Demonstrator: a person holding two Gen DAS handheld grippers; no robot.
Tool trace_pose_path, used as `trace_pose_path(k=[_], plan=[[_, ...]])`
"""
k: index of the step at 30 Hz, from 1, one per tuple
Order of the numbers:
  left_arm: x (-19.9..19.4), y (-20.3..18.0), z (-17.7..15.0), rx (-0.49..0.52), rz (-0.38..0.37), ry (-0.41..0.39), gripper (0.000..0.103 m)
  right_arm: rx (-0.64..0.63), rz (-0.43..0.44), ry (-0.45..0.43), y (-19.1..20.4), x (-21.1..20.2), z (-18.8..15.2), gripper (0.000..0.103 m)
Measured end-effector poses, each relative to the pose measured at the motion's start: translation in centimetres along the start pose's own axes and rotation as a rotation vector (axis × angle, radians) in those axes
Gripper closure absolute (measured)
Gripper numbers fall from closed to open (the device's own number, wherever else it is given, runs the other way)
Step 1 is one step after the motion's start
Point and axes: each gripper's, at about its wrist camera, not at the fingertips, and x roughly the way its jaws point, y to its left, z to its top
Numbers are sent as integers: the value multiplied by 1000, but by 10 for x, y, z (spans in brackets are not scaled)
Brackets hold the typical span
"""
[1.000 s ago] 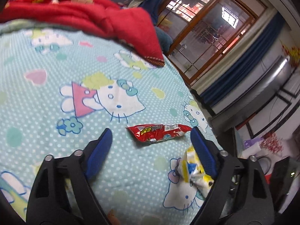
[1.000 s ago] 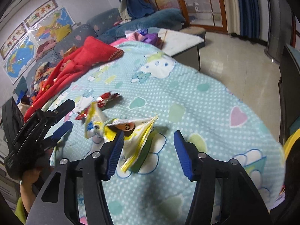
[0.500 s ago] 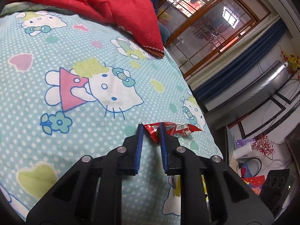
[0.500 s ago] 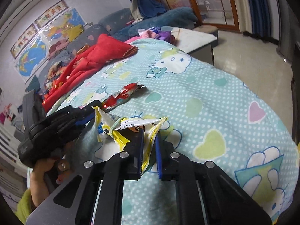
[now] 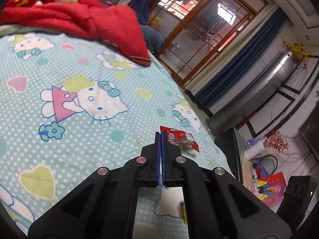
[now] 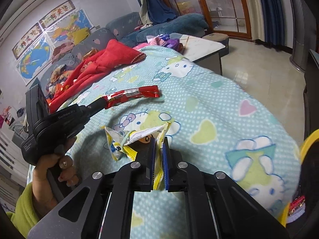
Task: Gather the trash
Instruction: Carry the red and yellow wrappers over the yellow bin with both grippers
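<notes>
Spread over the bed (image 6: 229, 103) is a cartoon-cat blanket, a red quilt (image 5: 83, 18) bunched at its far end. Left gripper (image 5: 160, 137) is clamped on one end of a red wrapper (image 6: 131, 95) — lifted above the blanket. Right gripper (image 6: 158, 145) pinches a yellow wrapper (image 6: 139, 137) — its fingers (image 6: 152, 151) pressed onto the foil, just over the bed.
</notes>
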Motion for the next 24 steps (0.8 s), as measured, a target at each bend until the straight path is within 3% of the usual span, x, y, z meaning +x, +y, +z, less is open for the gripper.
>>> trace_pose_path(k=[12,24], plan=[[-13,-67,-13,174,-82,-11,103,67,-60,-89,-39,-53,7,97],[-19,-108,-29,260,-154,-2,103,175,-163,-175,-95,-107,2,97]])
